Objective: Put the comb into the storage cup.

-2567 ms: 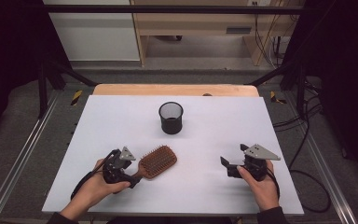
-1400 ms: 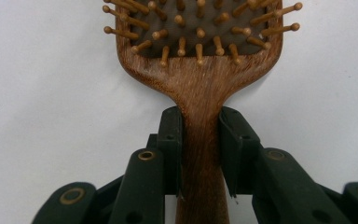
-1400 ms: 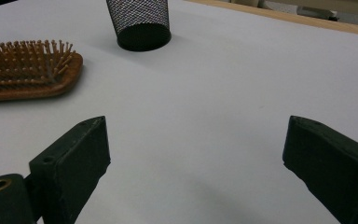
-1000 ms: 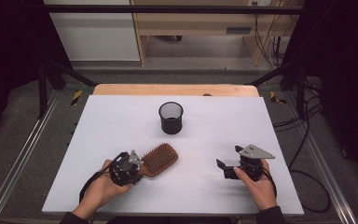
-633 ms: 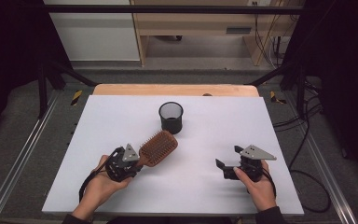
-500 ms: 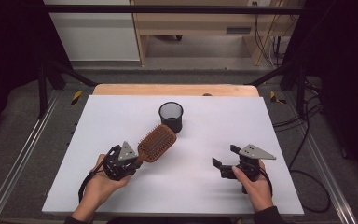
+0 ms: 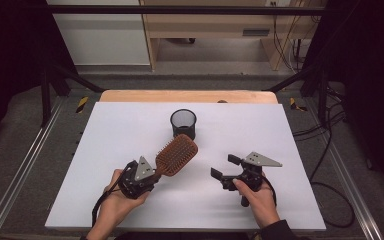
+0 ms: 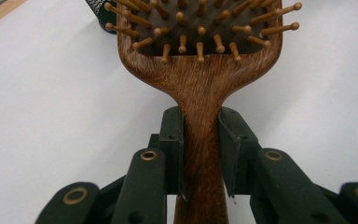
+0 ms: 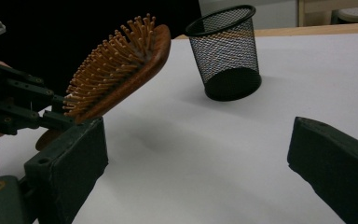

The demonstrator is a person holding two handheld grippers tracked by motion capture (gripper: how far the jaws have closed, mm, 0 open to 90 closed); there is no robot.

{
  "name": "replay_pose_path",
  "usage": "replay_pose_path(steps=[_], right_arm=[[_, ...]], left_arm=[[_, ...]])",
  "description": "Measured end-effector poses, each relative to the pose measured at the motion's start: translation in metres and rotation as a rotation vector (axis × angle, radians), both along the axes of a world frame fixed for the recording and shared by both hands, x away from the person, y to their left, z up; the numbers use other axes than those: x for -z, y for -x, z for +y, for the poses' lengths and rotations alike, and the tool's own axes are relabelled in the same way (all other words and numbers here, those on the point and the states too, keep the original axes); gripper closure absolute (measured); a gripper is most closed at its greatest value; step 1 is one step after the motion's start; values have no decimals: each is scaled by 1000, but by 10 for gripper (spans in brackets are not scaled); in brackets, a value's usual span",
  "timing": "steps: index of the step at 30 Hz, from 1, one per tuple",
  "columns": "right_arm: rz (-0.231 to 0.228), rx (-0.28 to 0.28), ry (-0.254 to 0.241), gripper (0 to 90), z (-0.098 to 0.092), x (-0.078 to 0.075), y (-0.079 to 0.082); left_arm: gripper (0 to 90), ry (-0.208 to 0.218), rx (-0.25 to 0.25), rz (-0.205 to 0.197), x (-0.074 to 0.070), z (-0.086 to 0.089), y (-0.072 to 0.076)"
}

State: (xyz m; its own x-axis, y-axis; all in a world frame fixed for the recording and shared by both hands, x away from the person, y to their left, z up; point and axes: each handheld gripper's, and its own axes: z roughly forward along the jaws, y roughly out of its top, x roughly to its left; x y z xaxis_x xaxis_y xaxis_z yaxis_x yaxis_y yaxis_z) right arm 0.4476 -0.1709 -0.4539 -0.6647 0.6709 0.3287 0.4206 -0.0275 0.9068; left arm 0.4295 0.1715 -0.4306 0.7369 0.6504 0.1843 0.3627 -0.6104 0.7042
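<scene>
Holding the wooden paddle hairbrush (image 7: 176, 154) by the neck of its handle, the left gripper (image 7: 152, 176) carried it clear of the white tabletop (image 7: 115, 130), its fingers (image 8: 173, 140) pressed flat against either side of the wood. The brush's long axis ran up and away from that gripper toward the black mesh cup (image 7: 183, 123), head raised, bristles facing up and somewhat toward the person. The head's far edge lay just short of the cup's near wall, so the cup stood almost straight ahead along the brush's line. The right gripper (image 7: 226, 166) waited to the right above the tabletop, fingers (image 9: 70, 161) spread wide with nothing between them, pointing toward the brush. By my judgement the left was the hand placed to reach the cup.
</scene>
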Motion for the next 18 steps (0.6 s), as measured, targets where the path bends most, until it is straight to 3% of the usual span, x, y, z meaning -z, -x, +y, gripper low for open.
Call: replay_pose_path(steps=[9,18], right_arm=[[45,-59,-48,47,28,-3,-5],[76,-119,-149,53,69,-12,-11]], left_arm=[[728,30,-5,-32,-1,-3,4],[728,46,3,-54,-1,-3,9]])
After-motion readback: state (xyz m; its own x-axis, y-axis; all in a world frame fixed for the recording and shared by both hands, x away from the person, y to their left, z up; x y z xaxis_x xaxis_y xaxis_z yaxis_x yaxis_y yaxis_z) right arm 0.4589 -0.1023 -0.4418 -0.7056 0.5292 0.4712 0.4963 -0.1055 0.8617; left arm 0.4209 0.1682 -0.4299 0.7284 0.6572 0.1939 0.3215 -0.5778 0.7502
